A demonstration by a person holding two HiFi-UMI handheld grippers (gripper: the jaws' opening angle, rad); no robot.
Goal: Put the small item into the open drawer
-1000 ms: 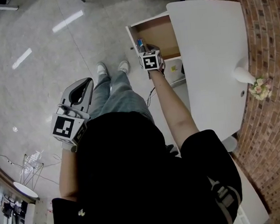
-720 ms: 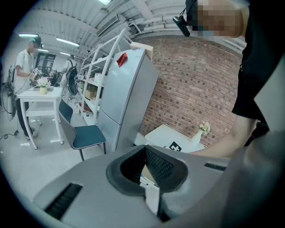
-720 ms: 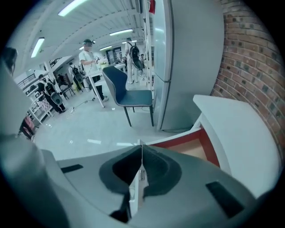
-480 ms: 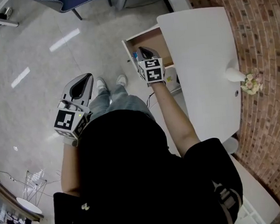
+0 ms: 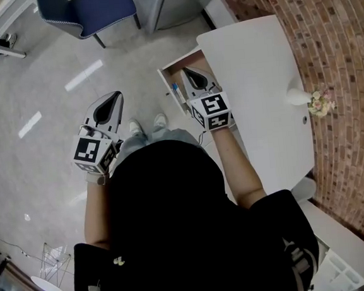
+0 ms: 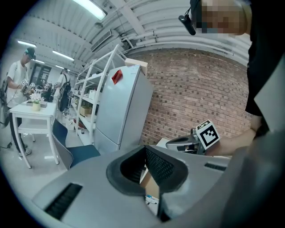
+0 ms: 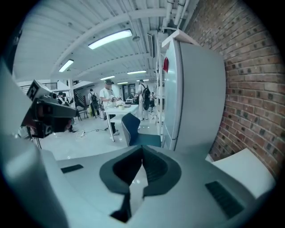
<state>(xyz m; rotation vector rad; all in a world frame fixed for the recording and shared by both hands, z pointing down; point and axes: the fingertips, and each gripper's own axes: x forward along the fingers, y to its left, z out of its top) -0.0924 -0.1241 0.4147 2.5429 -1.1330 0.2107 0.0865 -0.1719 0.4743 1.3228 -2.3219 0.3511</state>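
The open drawer (image 5: 178,69) juts out from under the white table (image 5: 259,84), its brown inside showing. A small blue and white item (image 5: 176,93) lies in it along the left wall. My right gripper (image 5: 195,78) hovers over the drawer, shut and empty, and its pads (image 7: 142,153) meet with nothing between them. My left gripper (image 5: 114,98) hangs over the floor to the drawer's left, also shut and empty (image 6: 145,150). From the left gripper view I see the right gripper (image 6: 191,140) and a slice of the drawer (image 6: 152,192).
A small vase of flowers (image 5: 317,101) stands on the table by the brick wall (image 5: 338,45). A blue chair (image 5: 88,10) and a grey fridge (image 6: 120,107) stand beyond the drawer. My shoes (image 5: 145,123) are on the floor. People work at a far table (image 7: 111,104).
The right gripper has drawn back from deep in the drawer and tipped up level above it. The blue item stays in the drawer. The left gripper has barely moved.
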